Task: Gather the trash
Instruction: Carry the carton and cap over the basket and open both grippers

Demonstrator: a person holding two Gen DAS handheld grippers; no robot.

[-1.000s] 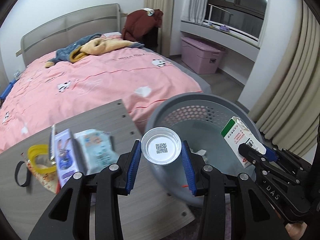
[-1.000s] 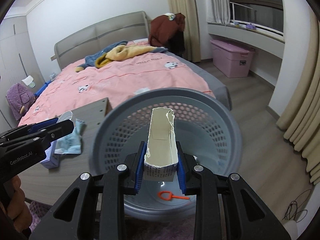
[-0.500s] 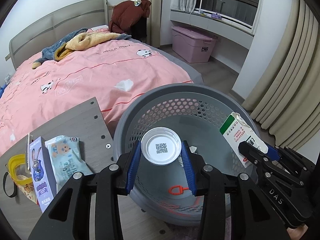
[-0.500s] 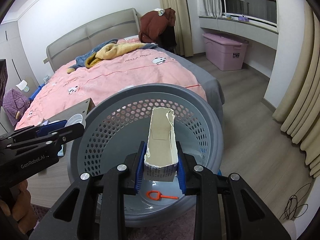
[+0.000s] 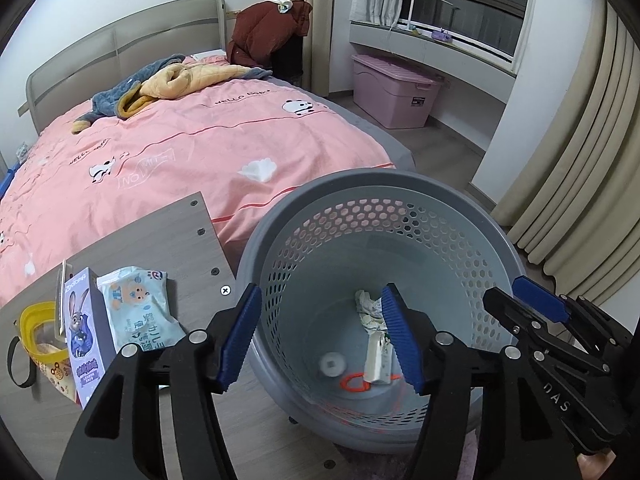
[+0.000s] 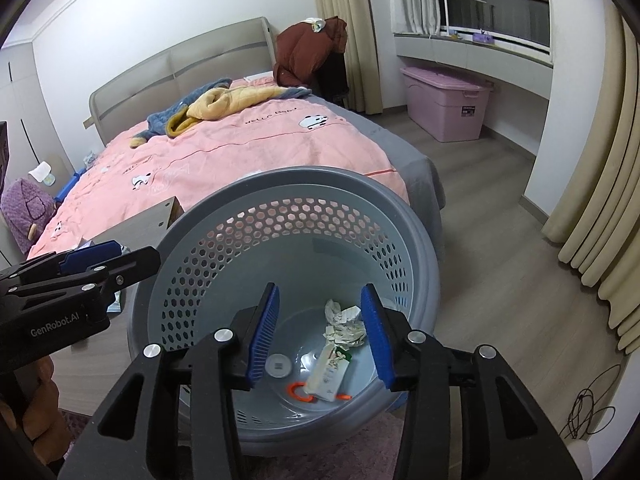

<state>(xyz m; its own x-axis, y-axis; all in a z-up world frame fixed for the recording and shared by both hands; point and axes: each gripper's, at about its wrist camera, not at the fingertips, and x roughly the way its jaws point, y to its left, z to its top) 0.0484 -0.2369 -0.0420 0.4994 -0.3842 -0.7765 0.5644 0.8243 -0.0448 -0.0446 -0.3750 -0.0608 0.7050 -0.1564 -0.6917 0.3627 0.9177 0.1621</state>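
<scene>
A grey perforated basket (image 5: 320, 196) (image 6: 416, 224) stands on the floor beside the table. At its bottom lie a white plastic cup (image 5: 332, 365) (image 6: 279, 366), a milk carton (image 5: 378, 356) (image 6: 327, 374), crumpled paper (image 5: 368, 308) (image 6: 344, 322) and an orange ring (image 5: 354, 383) (image 6: 298, 391). My left gripper (image 5: 320, 340) is open and empty above the basket's near rim. My right gripper (image 6: 322, 334) is open and empty above the basket; it also shows at the right of the left wrist view (image 5: 516, 300).
The grey table (image 5: 152, 244) holds a wet-wipes pack (image 5: 136, 312), a purple rabbit box (image 5: 82, 328) and a yellow-rimmed bag (image 5: 38, 328). A pink bed (image 5: 180, 148) lies behind. A pink storage box (image 5: 394, 92) and curtains (image 5: 580, 160) stand to the right.
Both grippers have opened. The cup has dropped from the left gripper and the milk carton from the right into the basket, where they now lie.
</scene>
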